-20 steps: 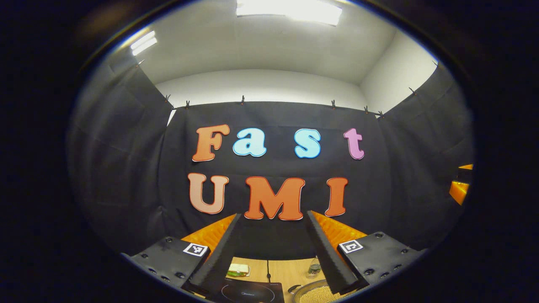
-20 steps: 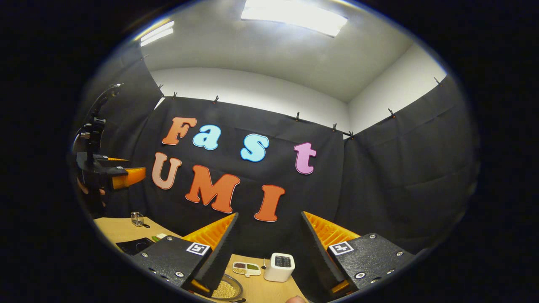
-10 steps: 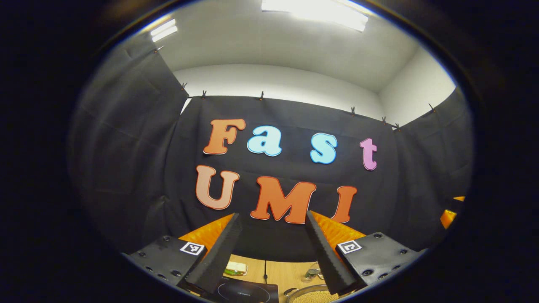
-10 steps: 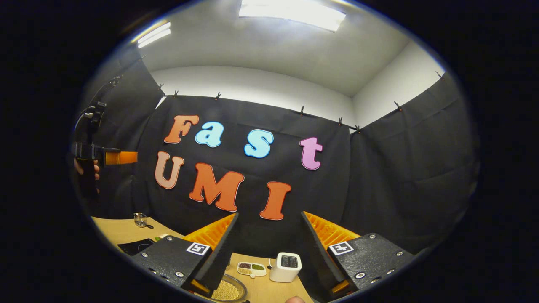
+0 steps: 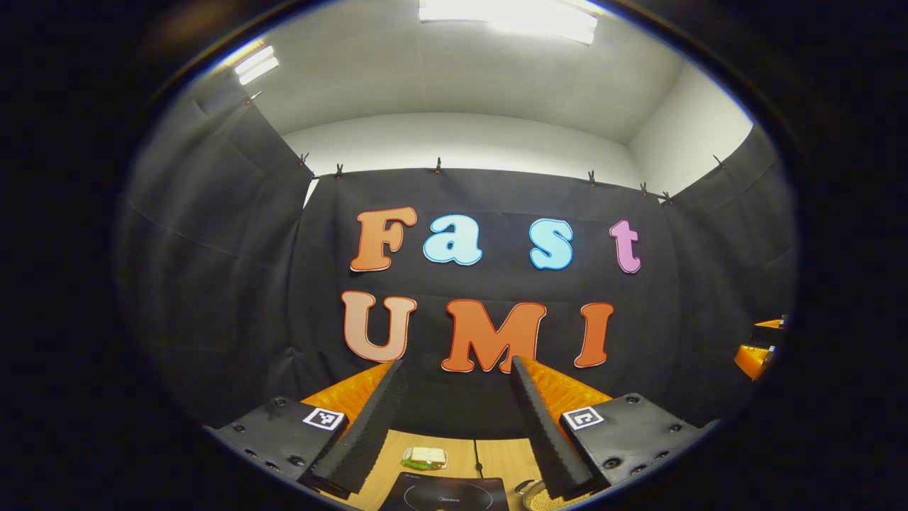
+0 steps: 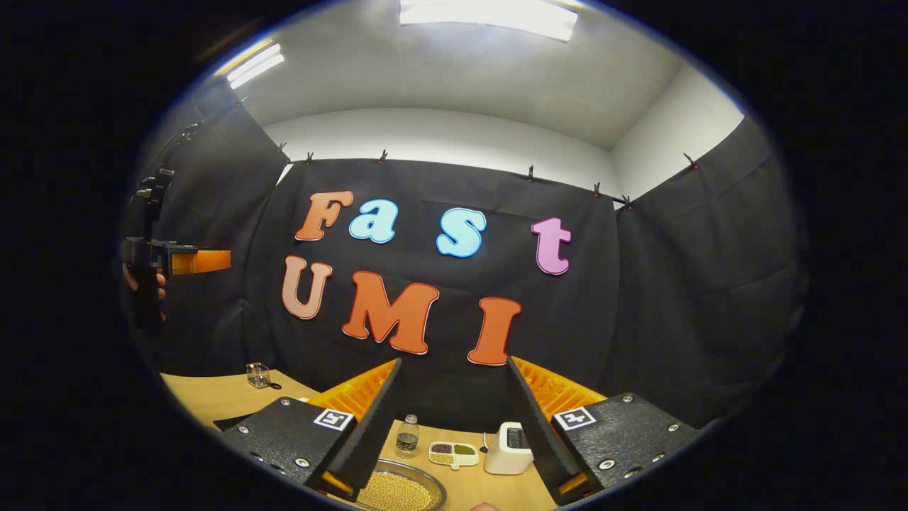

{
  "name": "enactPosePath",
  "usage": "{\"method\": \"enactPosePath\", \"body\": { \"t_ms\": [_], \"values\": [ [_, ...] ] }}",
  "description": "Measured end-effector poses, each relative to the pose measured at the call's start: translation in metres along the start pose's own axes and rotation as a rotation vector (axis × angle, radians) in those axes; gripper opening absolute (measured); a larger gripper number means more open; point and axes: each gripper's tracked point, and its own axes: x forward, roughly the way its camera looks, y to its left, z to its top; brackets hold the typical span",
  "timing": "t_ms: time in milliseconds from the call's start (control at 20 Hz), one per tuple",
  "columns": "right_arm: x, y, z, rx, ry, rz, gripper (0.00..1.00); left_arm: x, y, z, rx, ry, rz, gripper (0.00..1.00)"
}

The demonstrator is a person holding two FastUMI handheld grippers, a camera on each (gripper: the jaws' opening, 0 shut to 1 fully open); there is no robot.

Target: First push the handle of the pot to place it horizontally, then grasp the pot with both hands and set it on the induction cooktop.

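Black cloth walls close the booth around a light wooden table (image 6: 213, 394). Both grippers are raised above it, pointing at the back wall. The left gripper (image 5: 454, 380) has its jaws spread wide with nothing between them; the right gripper (image 6: 452, 376) is equally wide open and holds nothing. The pot (image 6: 401, 490), a shallow metal pan filled with pale yellow beans, sits on the table below the right gripper's left finger. Just left of it in the left gripper view lies the black induction cooktop (image 5: 447, 493), whose brand lettering is too small to read. A white toaster (image 6: 507, 448), a small bottle (image 6: 406, 434) and a divided dish of beans (image 6: 454, 452) stand behind the pot.
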Motion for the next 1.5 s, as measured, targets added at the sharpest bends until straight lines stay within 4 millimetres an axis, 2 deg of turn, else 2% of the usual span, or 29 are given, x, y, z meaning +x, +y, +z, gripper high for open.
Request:
{"method": "enactPosePath", "body": {
  "t_ms": [250,400,600,700,750,800,950,1050,1250,1400,1500],
  "values": [
    [-0.003,0.017,-0.062,0.038,0.125,0.038,0.85,-0.002,0.008,-0.027,0.024,0.033,-0.013,0.95],
    [-0.005,0.016,-0.106,0.057,0.237,0.048,0.81,0.000,0.008,-0.045,0.035,0.063,-0.026,0.96],
    [-0.011,0.022,-0.167,0.116,0.383,0.094,0.70,0.002,0.008,-0.073,0.061,0.107,-0.027,0.96],
    [-0.016,0.024,-0.196,0.146,0.464,0.111,0.63,0.004,0.008,-0.084,0.066,0.131,-0.026,0.96],
    [-0.019,0.026,-0.212,0.161,0.508,0.117,0.51,0.005,0.008,-0.087,0.065,0.139,-0.024,0.96],
    [-0.024,0.030,-0.229,0.177,0.565,0.126,0.51,0.006,0.008,-0.091,0.062,0.144,-0.023,0.96],
    [-0.043,0.049,-0.272,0.231,0.714,0.189,0.35,0.010,0.006,-0.098,0.057,0.157,-0.025,0.96],
    [-0.051,0.050,-0.294,0.235,0.781,0.191,0.22,0.011,0.004,-0.100,0.054,0.159,-0.026,0.96],
    [-0.066,0.058,-0.334,0.304,0.937,0.180,0.04,0.013,0.005,-0.100,0.063,0.156,-0.024,0.96],
    [-0.083,0.060,-0.362,0.328,1.031,0.186,0.00,0.015,0.006,-0.100,0.066,0.159,-0.018,0.96],
    [-0.102,0.070,-0.380,0.346,1.125,0.222,0.00,0.015,0.005,-0.103,0.068,0.164,-0.021,0.96]
  ]
}}
